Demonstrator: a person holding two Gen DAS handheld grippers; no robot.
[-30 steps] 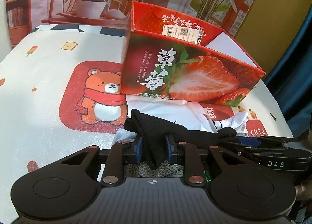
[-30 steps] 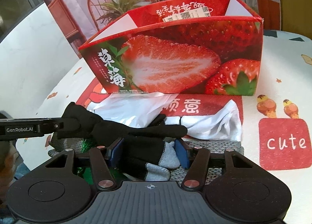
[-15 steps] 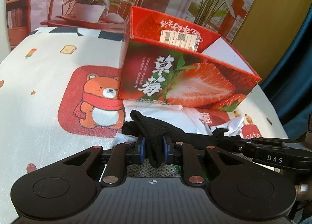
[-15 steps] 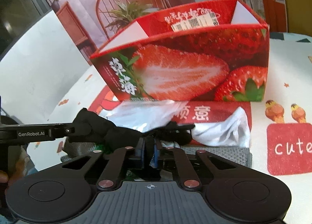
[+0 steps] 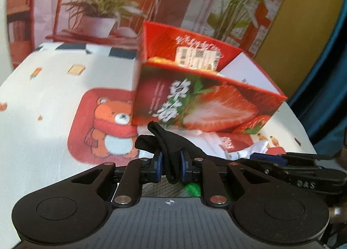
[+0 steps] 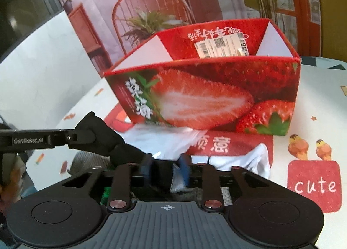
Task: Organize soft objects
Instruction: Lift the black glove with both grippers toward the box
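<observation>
A black glove [image 5: 171, 140] is stretched between both grippers over a pile of soft things on the table. My left gripper [image 5: 171, 160] is shut on its cuff end, and the cloth hangs bunched between the blue pads. In the right wrist view that gripper's finger [image 6: 86, 137] reaches in from the left against the glove [image 6: 104, 136]. The jaws of my right gripper [image 6: 166, 166] are opening, with the glove's dark other end loose between them. The red strawberry box [image 6: 206, 97] stands open-topped just behind the pile.
White cloth [image 6: 249, 158] and a white plastic bag [image 6: 164, 140] lie in front of the box [image 5: 206, 105]. A grey knit piece [image 5: 156, 188] sits under my left gripper. The printed tablecloth [image 5: 43, 97] spreads to the left. A curtain hangs at the far right.
The left jaws narrowed onto the black glove. The right jaws closed on the glove's other end, then parted again. The box sits lower in both views.
</observation>
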